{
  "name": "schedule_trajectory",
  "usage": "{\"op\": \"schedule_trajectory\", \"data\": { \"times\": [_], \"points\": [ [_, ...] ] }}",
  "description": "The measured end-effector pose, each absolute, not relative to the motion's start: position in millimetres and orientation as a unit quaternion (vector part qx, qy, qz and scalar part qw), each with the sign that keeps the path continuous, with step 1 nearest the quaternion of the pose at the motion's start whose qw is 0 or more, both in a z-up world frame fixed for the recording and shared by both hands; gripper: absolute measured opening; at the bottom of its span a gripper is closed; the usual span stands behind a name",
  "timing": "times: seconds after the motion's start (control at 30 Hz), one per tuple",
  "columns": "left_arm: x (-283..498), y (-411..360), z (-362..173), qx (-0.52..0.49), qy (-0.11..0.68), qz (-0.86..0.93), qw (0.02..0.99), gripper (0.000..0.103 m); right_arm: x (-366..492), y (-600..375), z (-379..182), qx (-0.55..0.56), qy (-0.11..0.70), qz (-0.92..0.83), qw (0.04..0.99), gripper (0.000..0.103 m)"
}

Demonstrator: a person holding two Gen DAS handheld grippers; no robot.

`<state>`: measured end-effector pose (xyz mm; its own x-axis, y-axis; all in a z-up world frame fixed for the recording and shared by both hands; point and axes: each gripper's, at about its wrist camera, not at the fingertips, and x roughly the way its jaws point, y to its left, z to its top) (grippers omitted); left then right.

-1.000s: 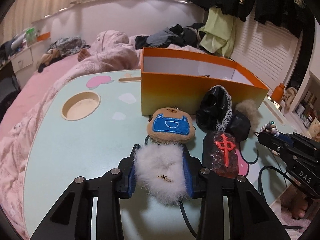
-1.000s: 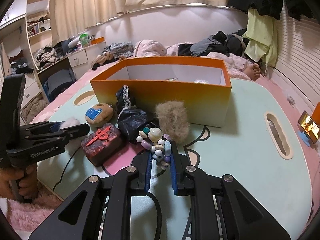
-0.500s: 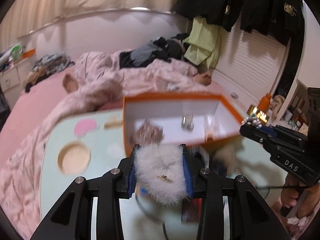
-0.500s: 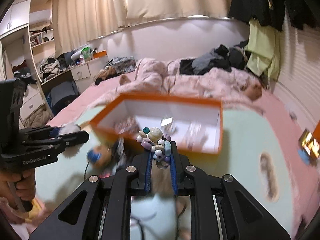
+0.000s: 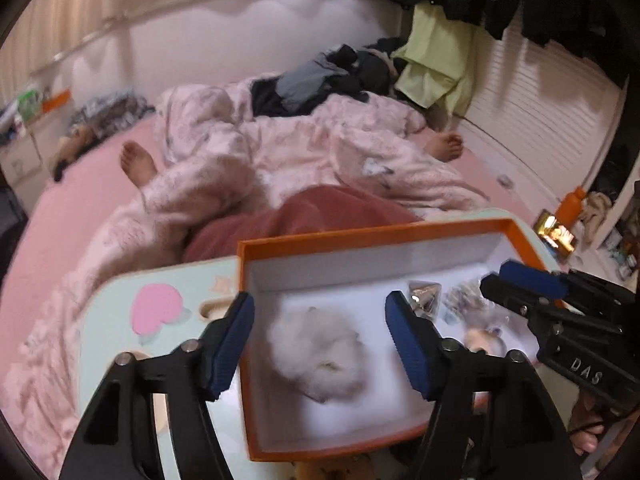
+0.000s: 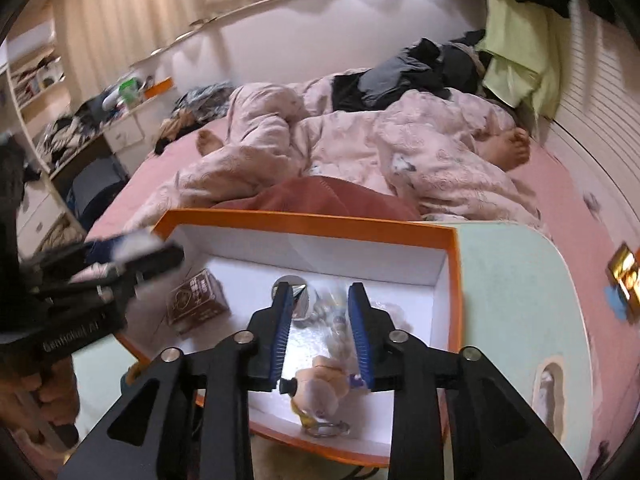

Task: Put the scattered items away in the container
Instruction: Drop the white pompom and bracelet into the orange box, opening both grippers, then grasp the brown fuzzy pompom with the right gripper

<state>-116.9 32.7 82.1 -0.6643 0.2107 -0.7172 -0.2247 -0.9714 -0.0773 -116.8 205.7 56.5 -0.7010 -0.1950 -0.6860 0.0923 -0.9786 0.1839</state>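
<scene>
My left gripper hangs over the orange box, its jaws opening wide. The white fluffy pompom is a blur below them, free of both pads, inside the box. My right gripper is over the same box with its jaws opening. The bead string is a blur in the gap, loose from the pads. A brown block, a silver piece and a small plush keychain lie on the box's white floor. Each gripper shows in the other's view: right gripper, left gripper.
The box stands on a mint green lap table set on a pink bed. A person's bare feet stick out of the pink quilt beyond it. A lit phone lies at the right. More small items lie in front of the box.
Both grippers rose and moved forward from the table's items to above the box. Both jaws have opened; the pompom and the bead string have left the pads.
</scene>
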Motion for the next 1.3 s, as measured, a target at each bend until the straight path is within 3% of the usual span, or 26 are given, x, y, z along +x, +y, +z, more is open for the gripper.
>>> {"op": "schedule_trajectory", "data": {
  "times": [0.03,0.1,0.13,0.33,0.53,0.83,0.93,1.03,1.07,1.3],
  "points": [
    [-110.6,30.8,83.6,-0.386,0.005,0.915,0.121,0.073,-111.2,208.3,58.7,0.370,-0.071,-0.923,0.075,0.041],
    [-95.6,29.6,87.4,-0.369,0.010,0.922,0.116,0.082,-99.1,212.2,66.7,0.349,-0.067,-0.932,0.065,0.066],
    [-86.0,29.1,90.1,-0.358,0.016,0.926,0.115,0.085,-87.7,214.8,73.0,0.330,-0.062,-0.940,0.056,0.069],
    [-20.9,23.4,95.8,-0.342,0.025,0.930,0.135,0.096,-30.5,216.3,84.6,0.303,-0.049,-0.950,0.060,0.070],
    [38.3,7.4,57.5,-0.385,-0.010,0.912,0.139,0.096,15.5,212.5,51.4,0.328,-0.037,-0.943,0.037,0.070],
    [37.0,-2.5,7.3,-0.430,0.012,0.899,0.080,0.099,23.3,192.9,4.7,0.391,0.006,-0.920,0.020,0.070],
    [37.3,3.8,2.3,-0.429,0.040,0.899,0.079,0.103,28.6,185.1,1.6,0.388,0.031,-0.921,0.022,0.077],
    [36.7,4.8,3.5,-0.427,0.041,0.899,0.086,0.103,26.7,187.8,-1.9,0.398,0.025,-0.917,0.027,0.100],
    [36.8,4.7,3.5,-0.425,0.041,0.900,0.088,0.103,26.4,189.3,-3.4,0.398,0.024,-0.917,0.027,0.103],
    [36.9,5.3,3.8,-0.421,0.043,0.901,0.092,0.103,27.7,190.8,-7.2,0.390,0.028,-0.920,0.035,0.103]
  ]
}}
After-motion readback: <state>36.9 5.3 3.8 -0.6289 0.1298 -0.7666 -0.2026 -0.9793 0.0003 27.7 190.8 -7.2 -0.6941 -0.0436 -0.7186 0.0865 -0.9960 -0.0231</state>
